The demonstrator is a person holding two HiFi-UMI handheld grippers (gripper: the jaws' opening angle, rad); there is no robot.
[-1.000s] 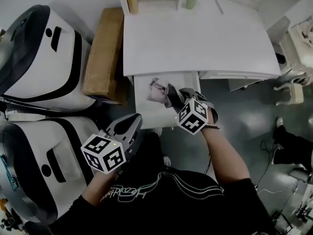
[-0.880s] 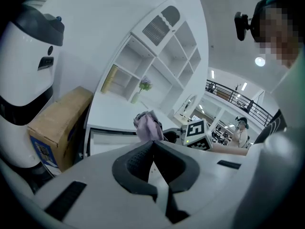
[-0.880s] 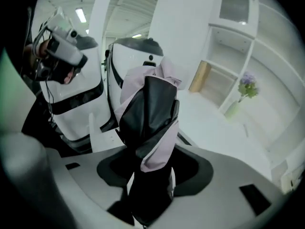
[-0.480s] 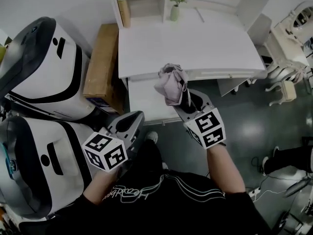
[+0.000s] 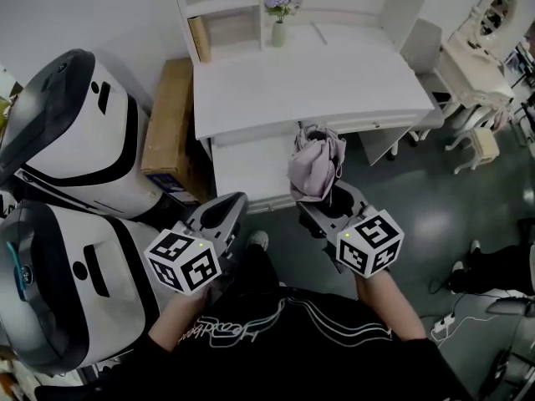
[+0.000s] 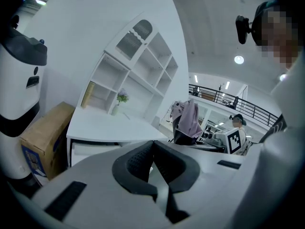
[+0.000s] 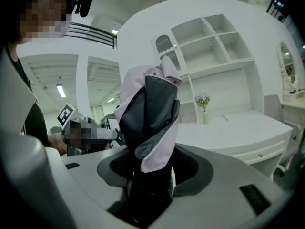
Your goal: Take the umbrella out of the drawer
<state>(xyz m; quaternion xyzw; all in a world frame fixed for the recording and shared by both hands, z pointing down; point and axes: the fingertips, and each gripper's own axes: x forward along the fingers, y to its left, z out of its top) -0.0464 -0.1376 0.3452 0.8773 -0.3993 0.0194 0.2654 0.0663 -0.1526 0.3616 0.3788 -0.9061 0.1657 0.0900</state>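
A folded pink and black umbrella stands upright in my right gripper, which is shut on its lower end. It is held in the air in front of the white desk, clear of the open white drawer. In the right gripper view the umbrella fills the middle, rising from between the jaws. My left gripper hangs low at the left, near the drawer's front, shut with nothing in it. In the left gripper view the umbrella shows at the right, beyond the desk.
Two large white and black machines stand at the left, with a cardboard box between them and the desk. A vase of flowers and shelves sit at the desk's back. A white chair stands at the right.
My right gripper has lifted the umbrella up out of the drawer and drawn it back to the right, toward the person. The left gripper has stayed put.
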